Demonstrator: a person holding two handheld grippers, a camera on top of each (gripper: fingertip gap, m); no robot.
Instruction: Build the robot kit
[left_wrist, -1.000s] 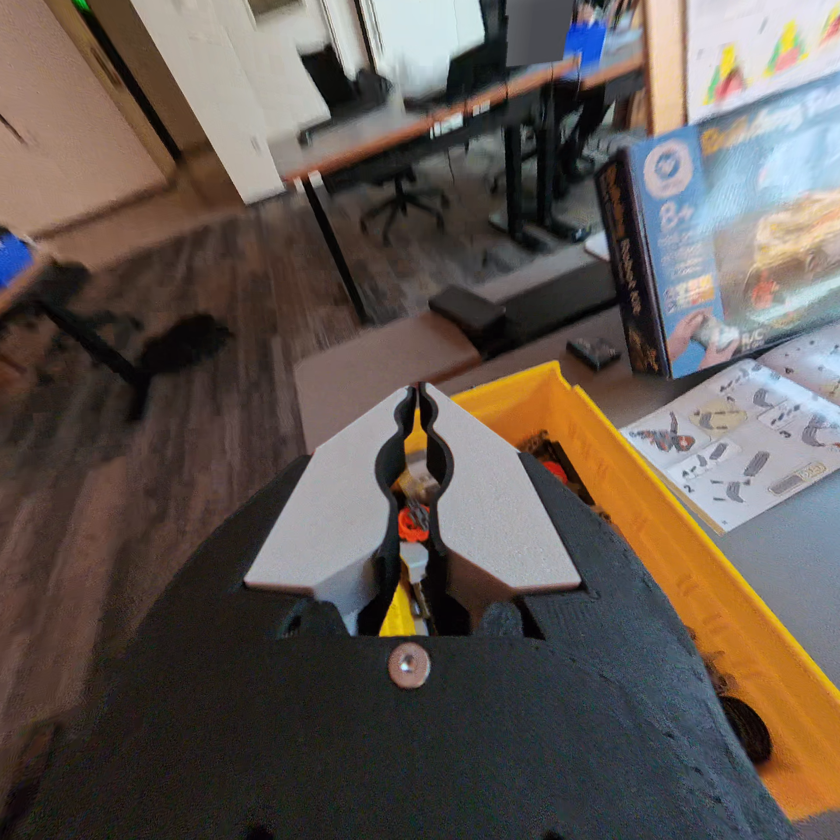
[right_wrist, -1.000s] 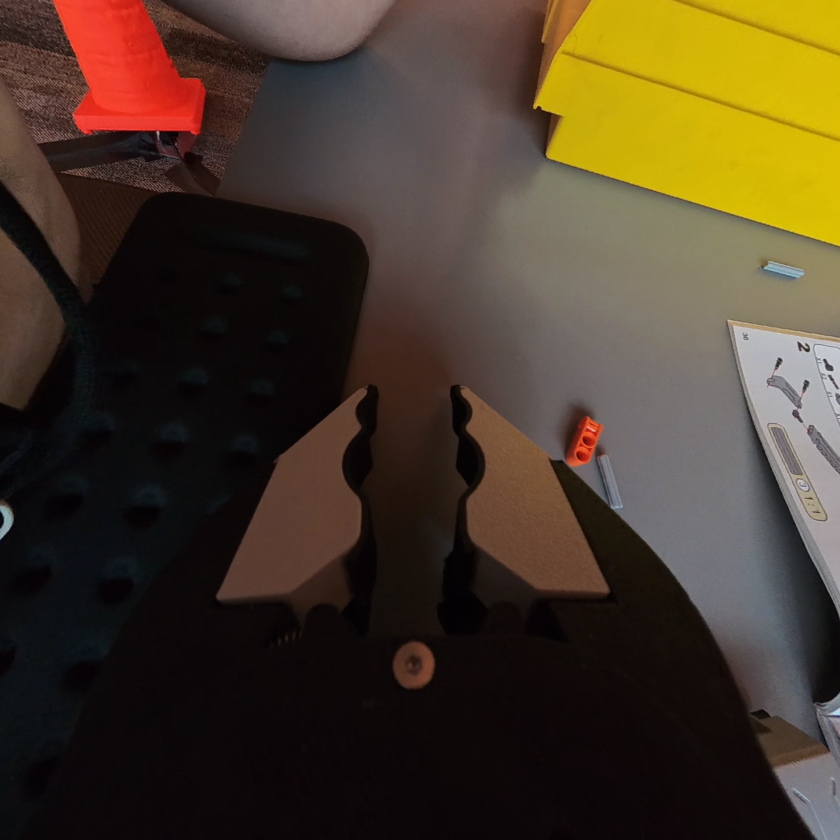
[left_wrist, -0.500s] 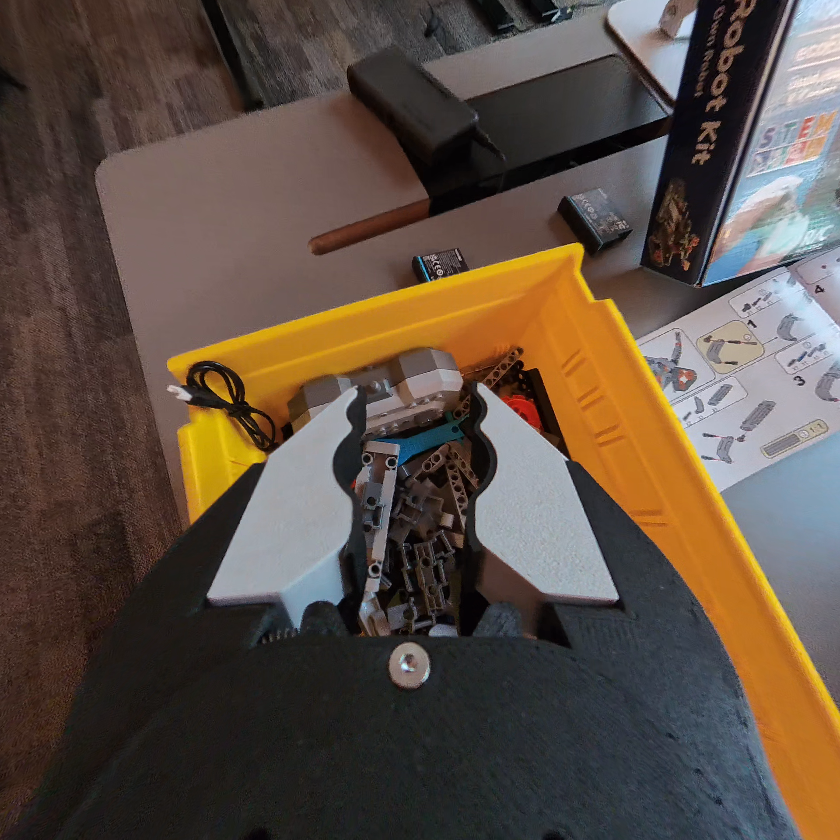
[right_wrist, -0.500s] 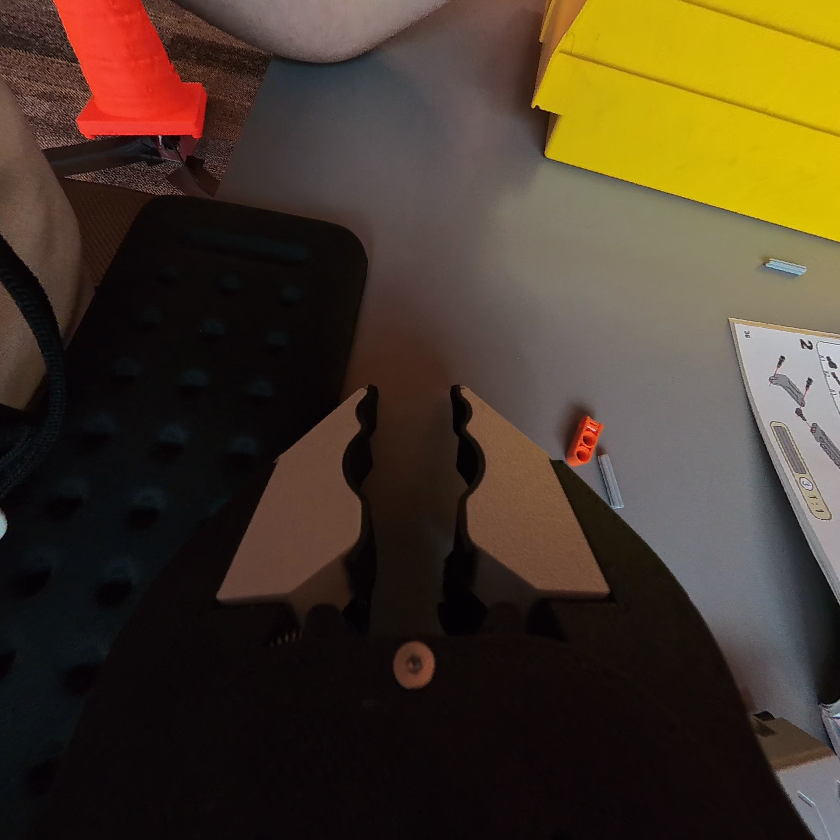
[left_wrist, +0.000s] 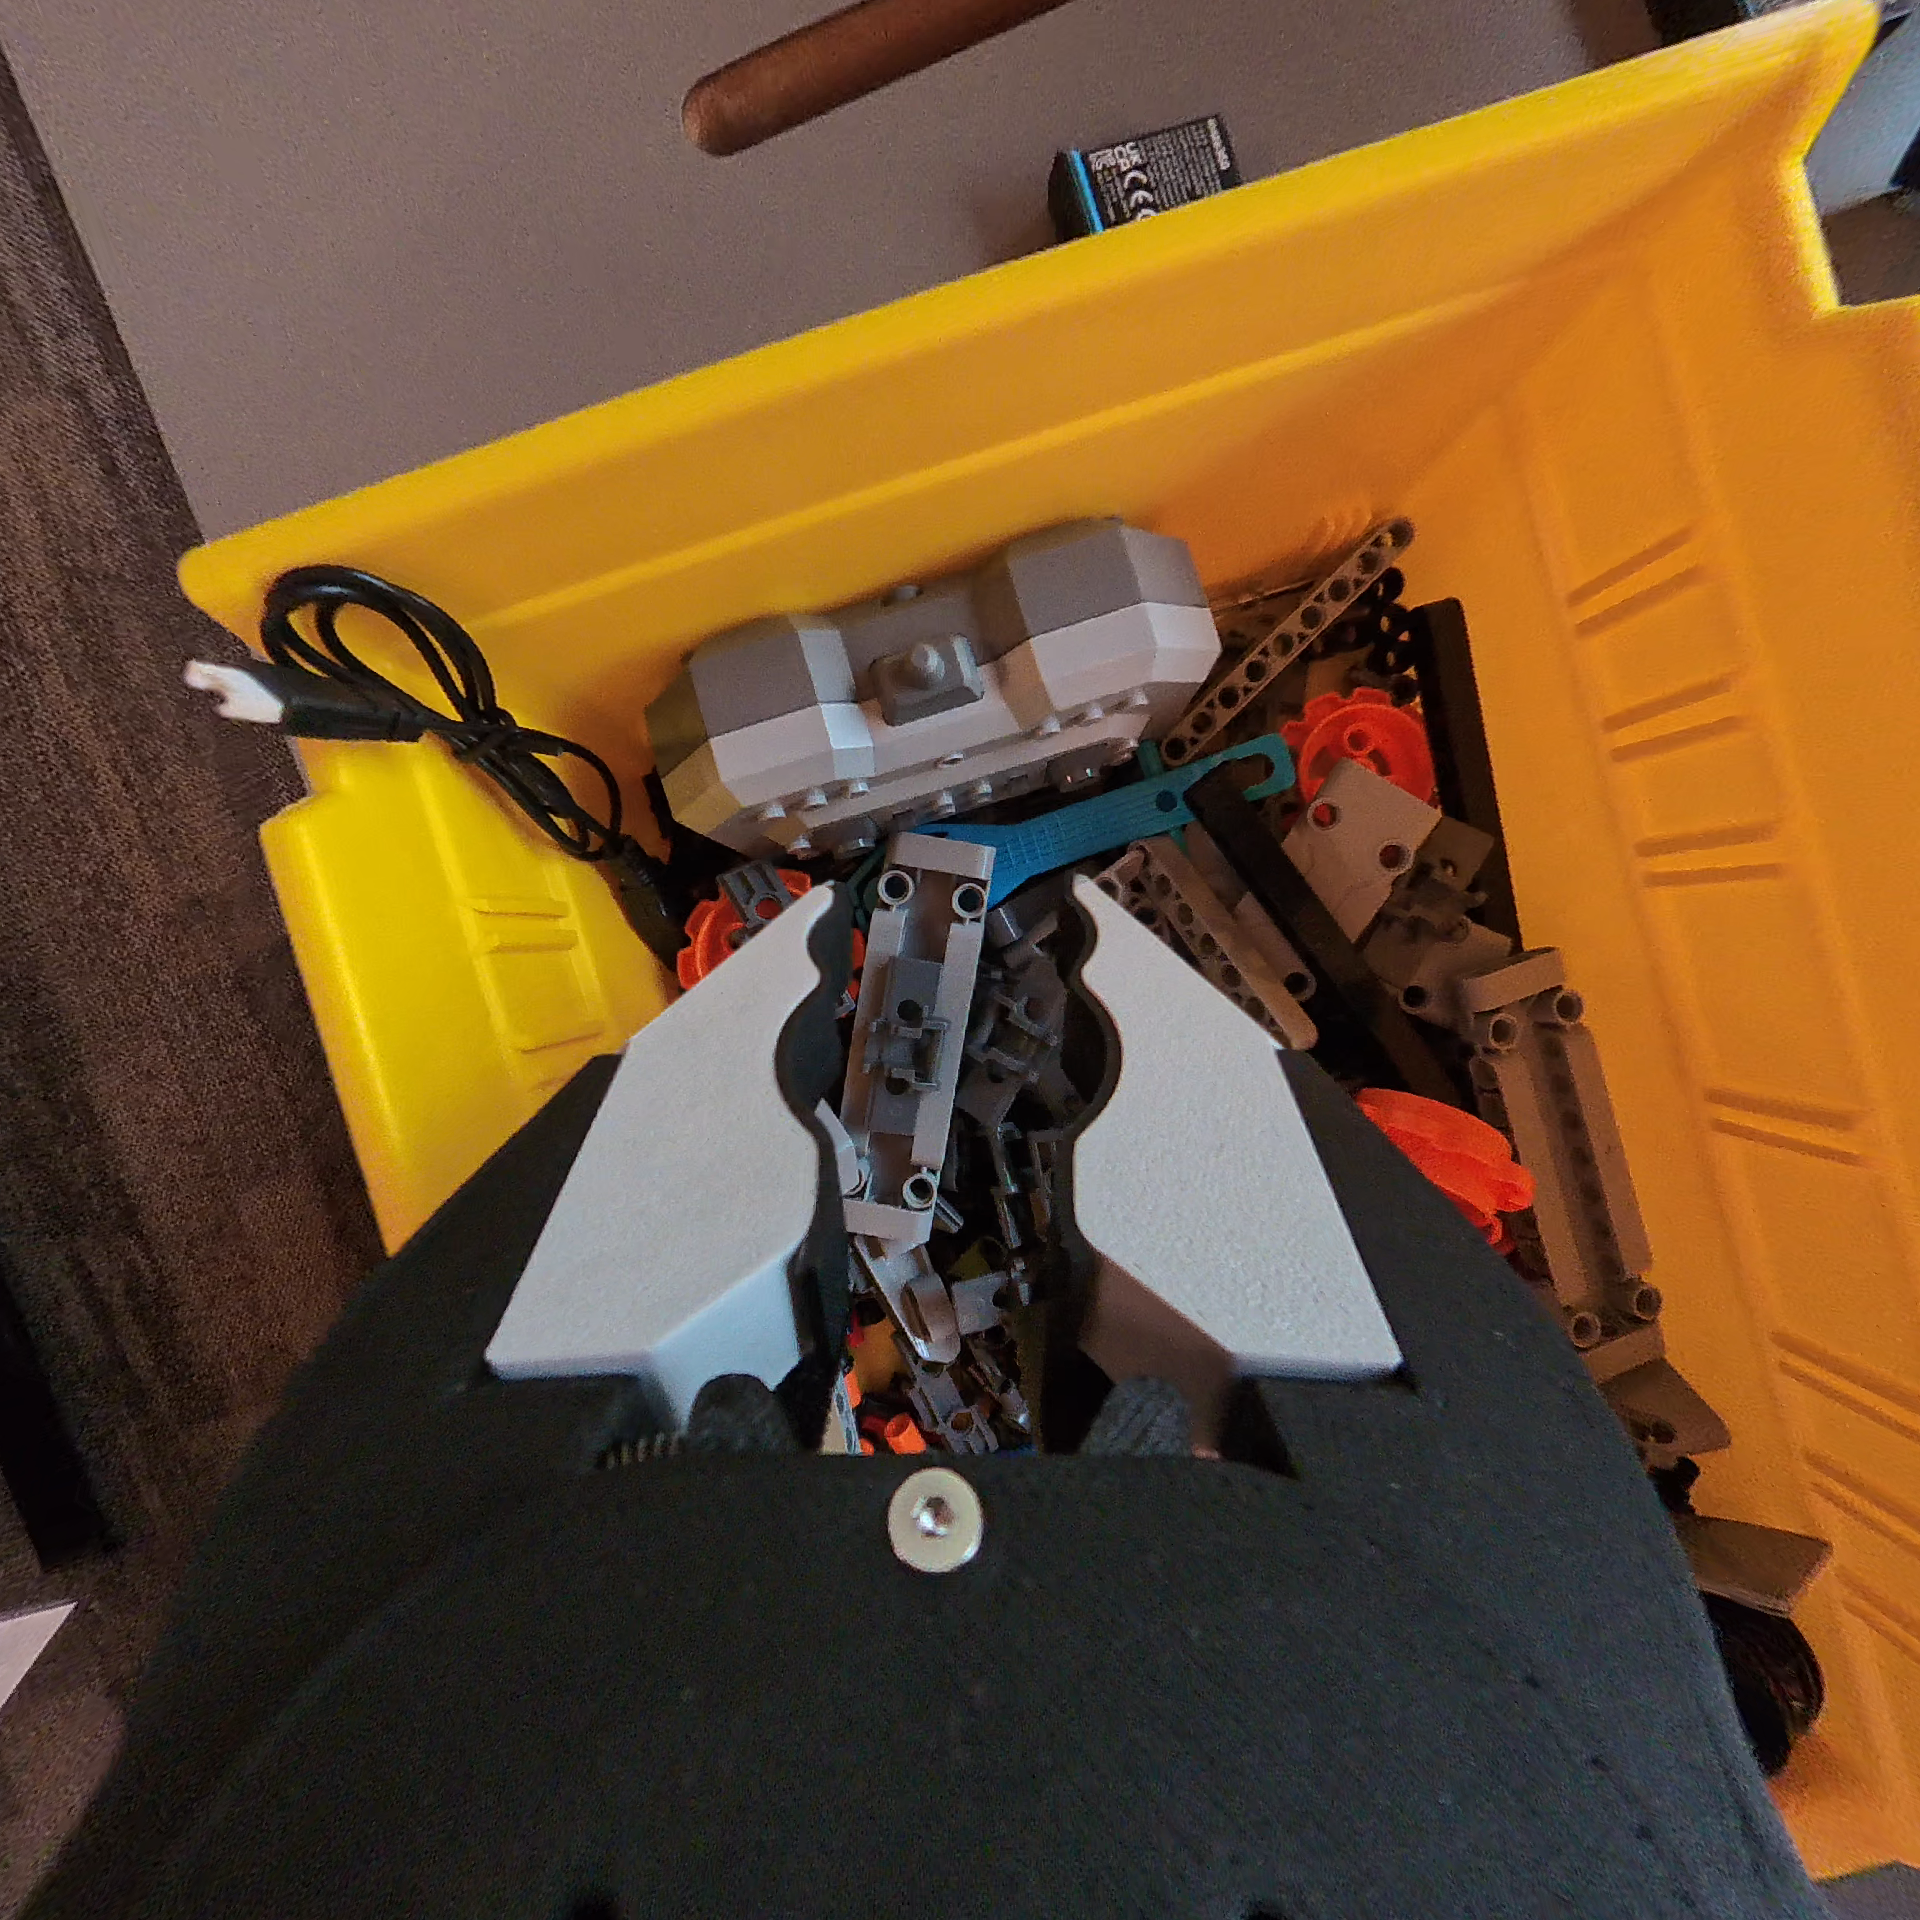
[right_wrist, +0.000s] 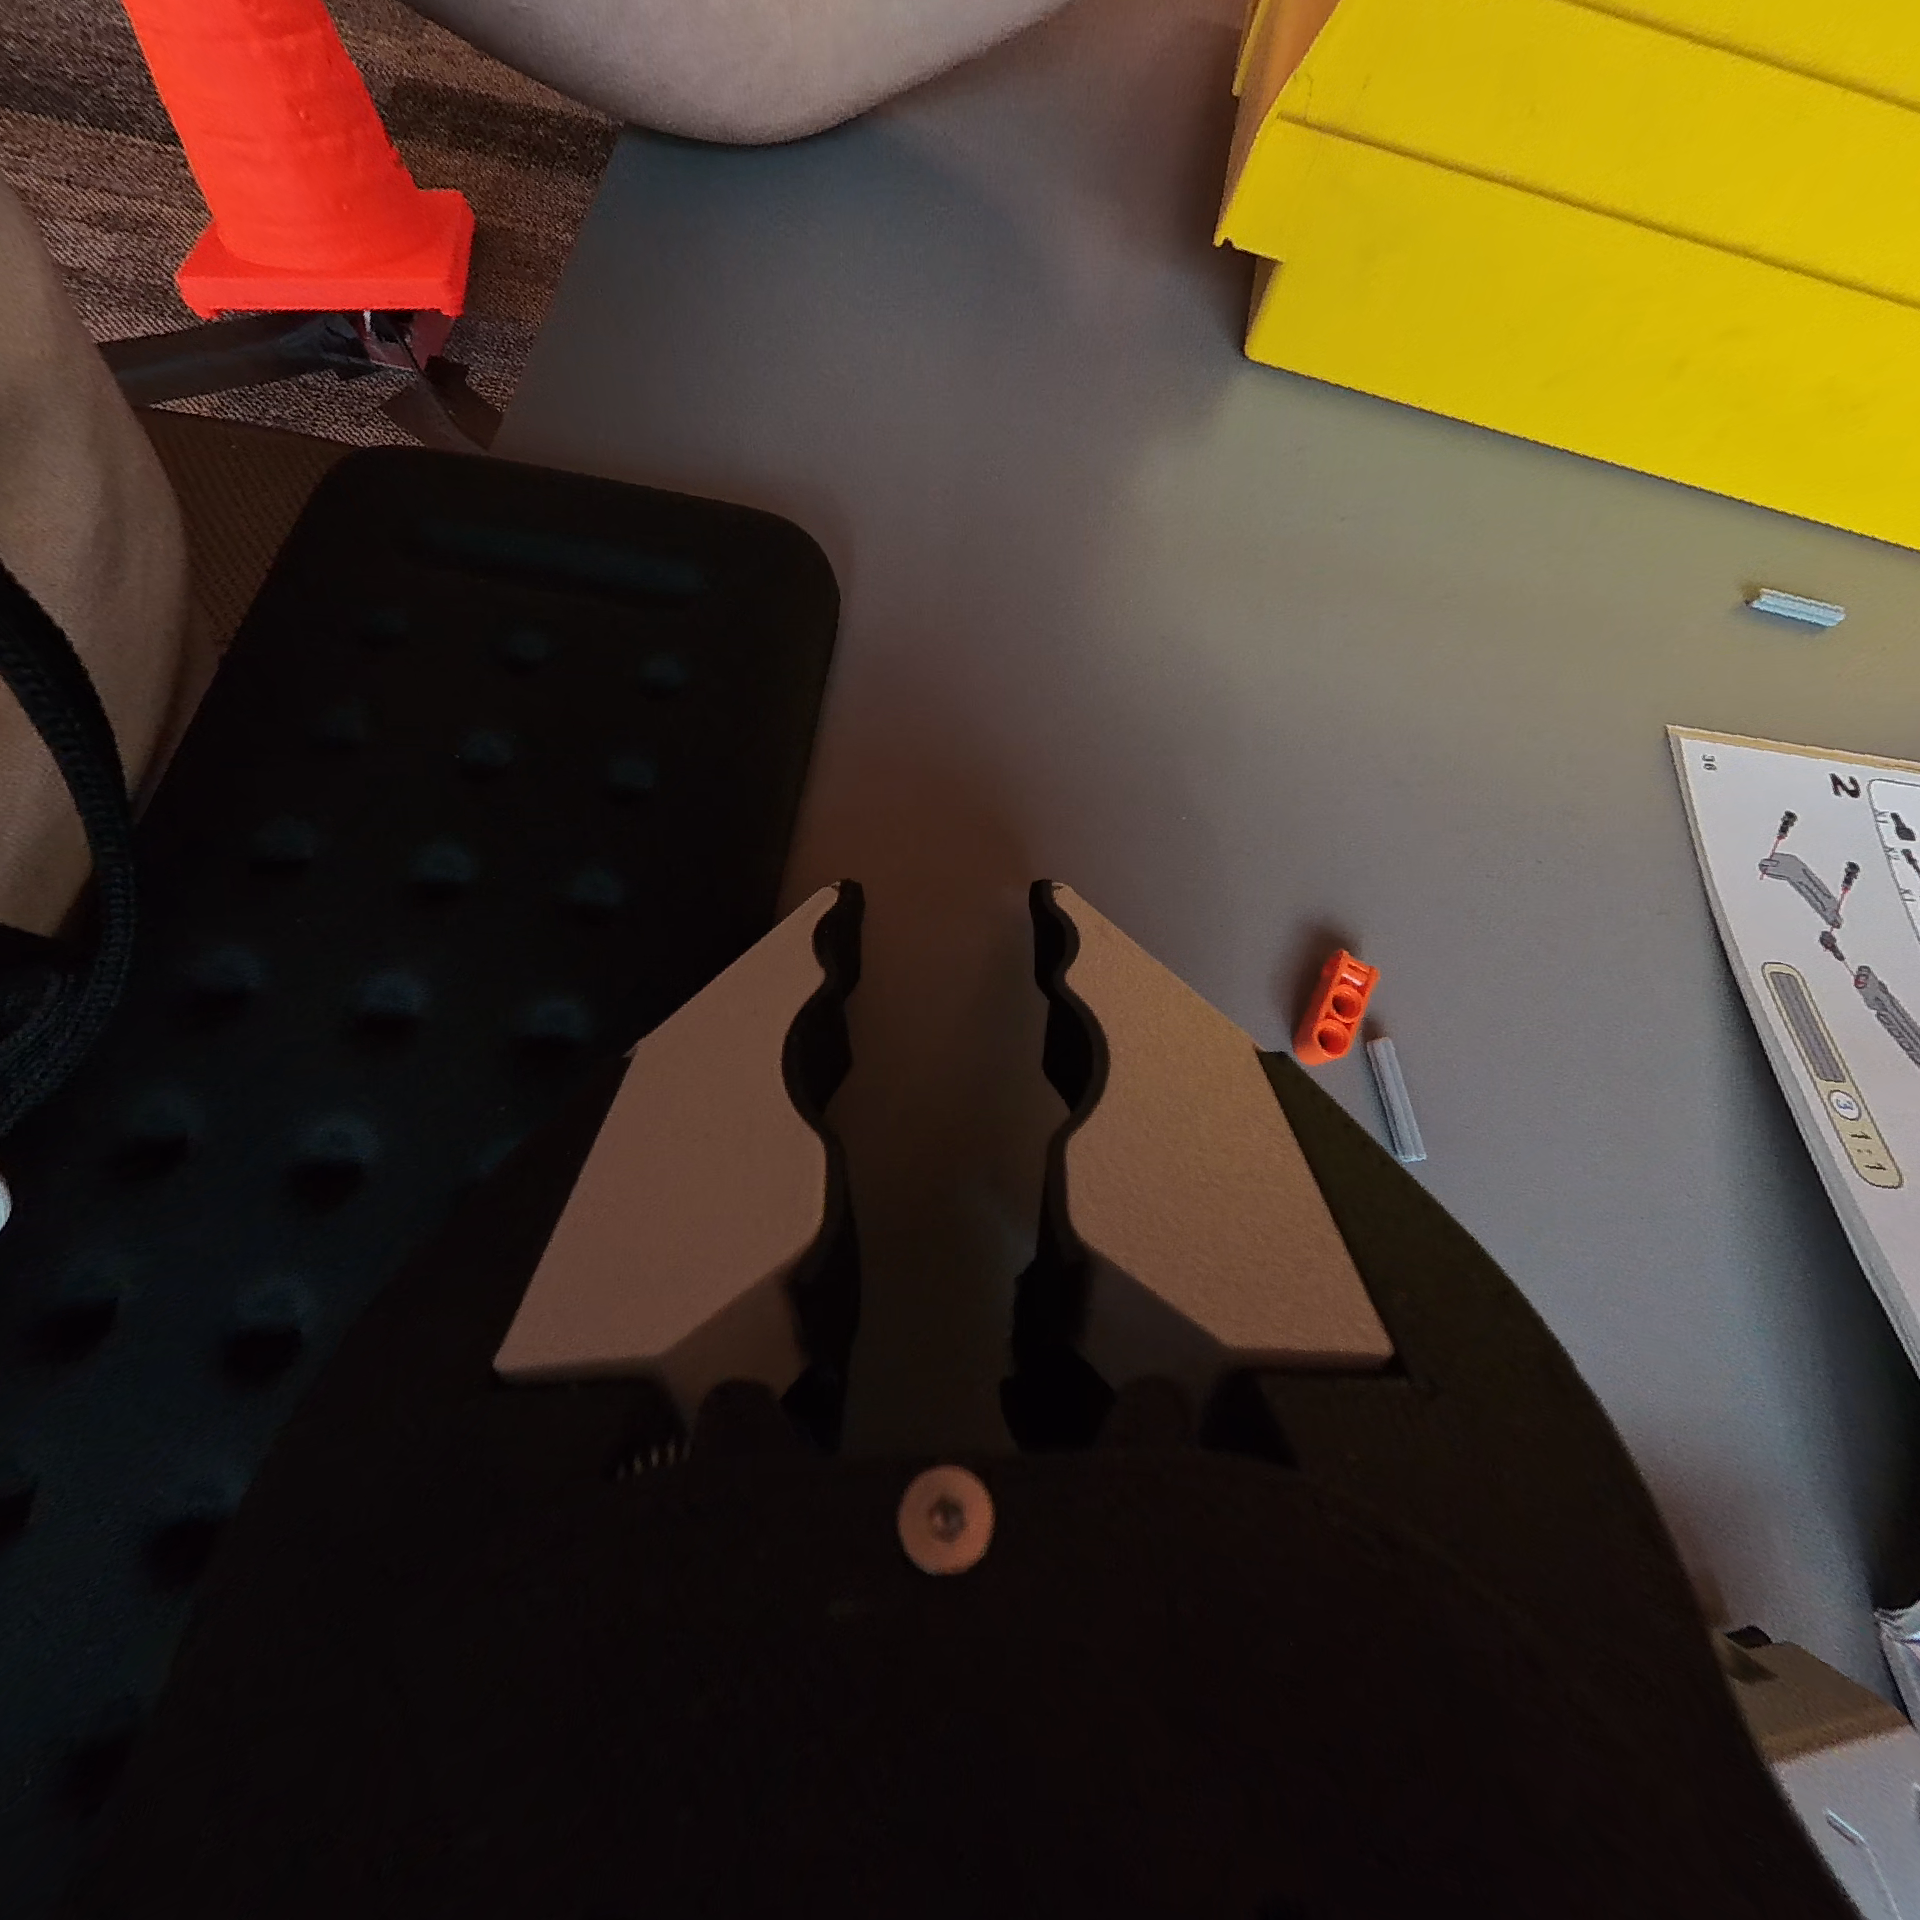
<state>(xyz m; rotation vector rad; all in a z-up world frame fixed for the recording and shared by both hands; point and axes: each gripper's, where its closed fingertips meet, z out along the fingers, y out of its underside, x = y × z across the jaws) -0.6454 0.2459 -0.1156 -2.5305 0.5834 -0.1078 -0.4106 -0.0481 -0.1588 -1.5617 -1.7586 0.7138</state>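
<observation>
My left gripper (left_wrist: 951, 899) is open and empty, low over a yellow bin (left_wrist: 935, 416) full of loose building parts. A long grey beam piece (left_wrist: 914, 1018) lies between its jaws, apart from both. Beyond the tips sit a large grey motor block (left_wrist: 935, 686), a teal tool (left_wrist: 1122, 821) and orange gears (left_wrist: 1351, 743). My right gripper (right_wrist: 945, 914) is open and empty above the grey table (right_wrist: 1039, 520). A small orange connector (right_wrist: 1338, 1008) and a grey pin (right_wrist: 1394, 1099) lie just right of its right finger.
A black cable (left_wrist: 416, 707) hangs over the bin's left wall. A small black battery (left_wrist: 1143, 177) lies behind the bin. In the right view are a black studded pad (right_wrist: 436, 831), an orange cone (right_wrist: 301, 166), a yellow bin (right_wrist: 1610, 260), an instruction sheet (right_wrist: 1818, 987) and another grey pin (right_wrist: 1794, 609). About 40 cm separates my left fingertips from my right. The large grey motor block (left_wrist: 935, 686) is closer to my left gripper, around 4 cm from its tips; the right tips are 40 cm off. From the right gripper's tips to the small orange connector (right_wrist: 1338, 1008) is close to 6 cm. From my right tips it is roughly 8 cm to the grey pin (right_wrist: 1394, 1099); from my left, 30 cm.
My left gripper has opened, tilted down and moved deeper into the yellow bin, closer to the parts. My right gripper has stayed almost still.
</observation>
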